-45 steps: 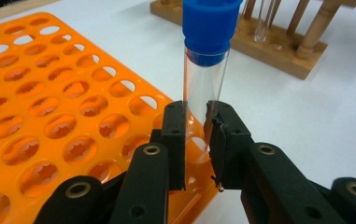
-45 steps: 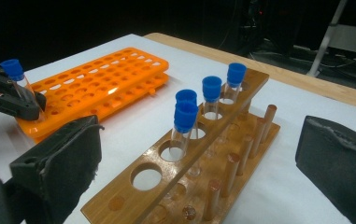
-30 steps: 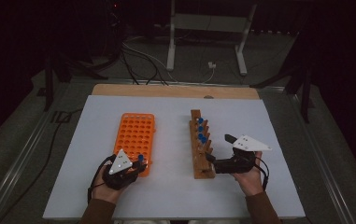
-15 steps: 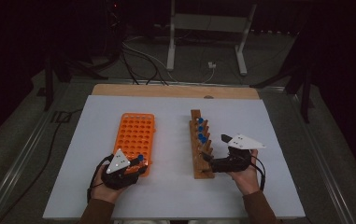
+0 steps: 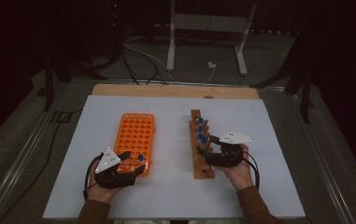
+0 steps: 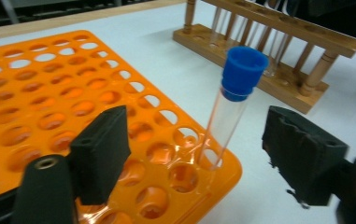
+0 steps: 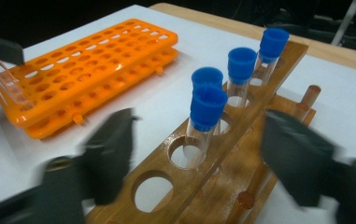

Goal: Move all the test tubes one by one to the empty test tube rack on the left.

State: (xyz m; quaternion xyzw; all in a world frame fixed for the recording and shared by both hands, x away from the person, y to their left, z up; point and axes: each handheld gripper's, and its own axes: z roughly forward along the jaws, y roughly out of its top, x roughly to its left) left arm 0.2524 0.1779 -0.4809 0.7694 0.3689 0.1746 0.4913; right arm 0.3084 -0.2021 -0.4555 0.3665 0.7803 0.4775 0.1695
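Tube (image 6: 234, 109) with blue cap, seated tilted in a corner hole of the orange rack (image 6: 49, 88): my left tongs (image 6: 199, 154) have just been opening, pads clear on both sides, so it stands released. My right tongs (image 7: 199, 154) have just been closing around the nearest capped tube (image 7: 203, 123) in the wooden rack (image 7: 245, 154), not yet touching; likely the next transfer.

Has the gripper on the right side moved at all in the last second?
Yes. The right gripper has crept closer to the wooden rack, and its jaws have just been closing, with a blue-capped tube between them, not yet pressed.
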